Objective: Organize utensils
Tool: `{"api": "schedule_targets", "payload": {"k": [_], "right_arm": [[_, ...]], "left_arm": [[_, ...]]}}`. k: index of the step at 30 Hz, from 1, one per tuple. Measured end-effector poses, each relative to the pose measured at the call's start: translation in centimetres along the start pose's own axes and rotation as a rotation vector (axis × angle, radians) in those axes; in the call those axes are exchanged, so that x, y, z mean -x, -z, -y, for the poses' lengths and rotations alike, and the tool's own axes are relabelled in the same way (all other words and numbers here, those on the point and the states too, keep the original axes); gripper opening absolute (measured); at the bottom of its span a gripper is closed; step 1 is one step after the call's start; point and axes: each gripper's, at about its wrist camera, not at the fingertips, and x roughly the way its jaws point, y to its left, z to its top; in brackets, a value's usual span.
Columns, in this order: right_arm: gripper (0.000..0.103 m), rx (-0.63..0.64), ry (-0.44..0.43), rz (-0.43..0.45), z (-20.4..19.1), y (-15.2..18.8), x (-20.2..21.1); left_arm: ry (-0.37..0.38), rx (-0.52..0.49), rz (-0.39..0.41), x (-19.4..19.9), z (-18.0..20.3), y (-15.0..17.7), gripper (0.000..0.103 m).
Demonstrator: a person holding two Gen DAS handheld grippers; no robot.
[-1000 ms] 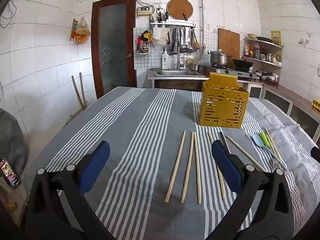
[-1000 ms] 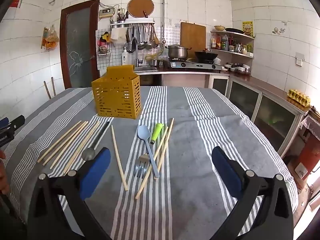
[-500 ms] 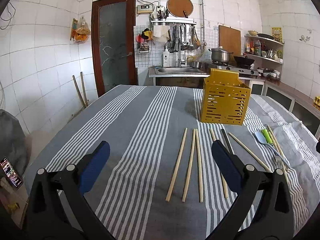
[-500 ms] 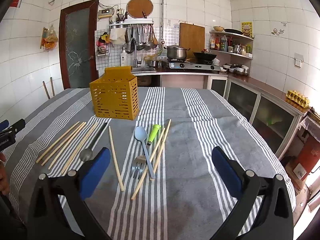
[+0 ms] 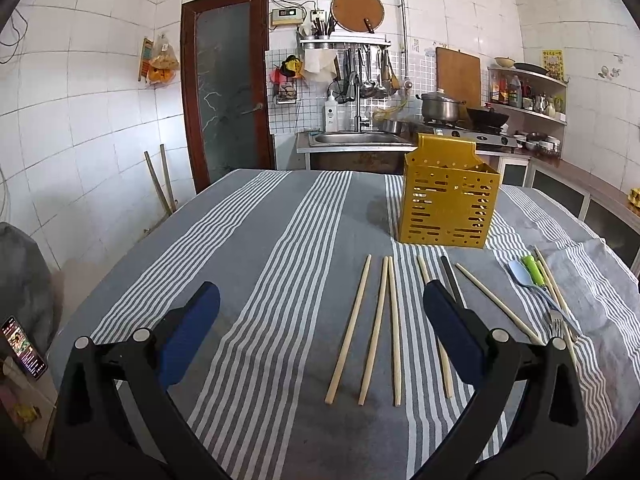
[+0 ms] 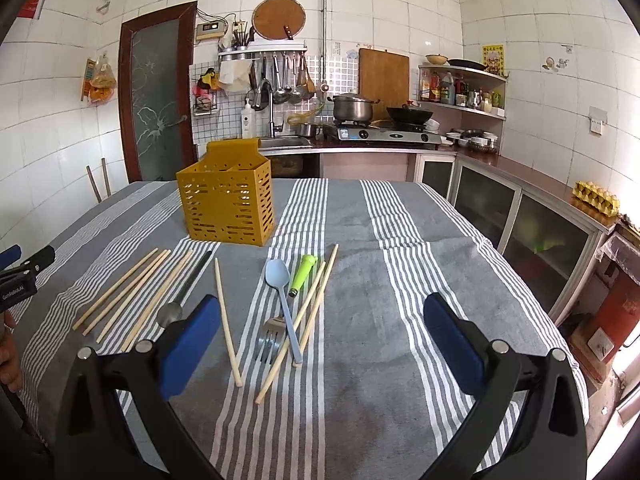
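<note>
Left gripper (image 5: 320, 328): jaws spread wide, nothing between them, hovering above the striped tablecloth (image 5: 260, 248) near the loose chopsticks (image 5: 374, 328).
Right gripper (image 6: 320, 336): jaws spread wide, holding nothing, above the utensils at the near table edge.
Yellow holder (image 6: 229, 208): upright on the cloth, beyond all the utensils, apart from them.
Chopsticks, left group (image 6: 132, 288): several lying roughly parallel on the cloth.
Metal spoon (image 6: 182, 296): dark handle, bowl nearest the camera, just beside the left chopsticks.
Blue spoon (image 6: 282, 296): lies across the fork (image 6: 270, 338), with the green-handled tool (image 6: 303, 274) beside it.
Crossed chopsticks (image 6: 308, 312): overlap the fork and blue spoon.
</note>
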Motion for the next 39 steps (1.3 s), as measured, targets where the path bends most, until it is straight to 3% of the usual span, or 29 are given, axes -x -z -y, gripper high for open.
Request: {"api": "schedule_targets", "payload": {"k": [34,39], "right_arm": [[0.099,0.005,-0.009,-0.008,-0.4,-0.4,-0.6],[0.099,0.000,-0.041,-0.024,-0.5,-0.9,-1.3]], "left_arm": [[0.007,-0.013,-0.021,-1.2,-0.1,-0.1,0.098],[0.025,-0.024,-0.013,-1.7,-0.2,-0.7,0.098]]}}
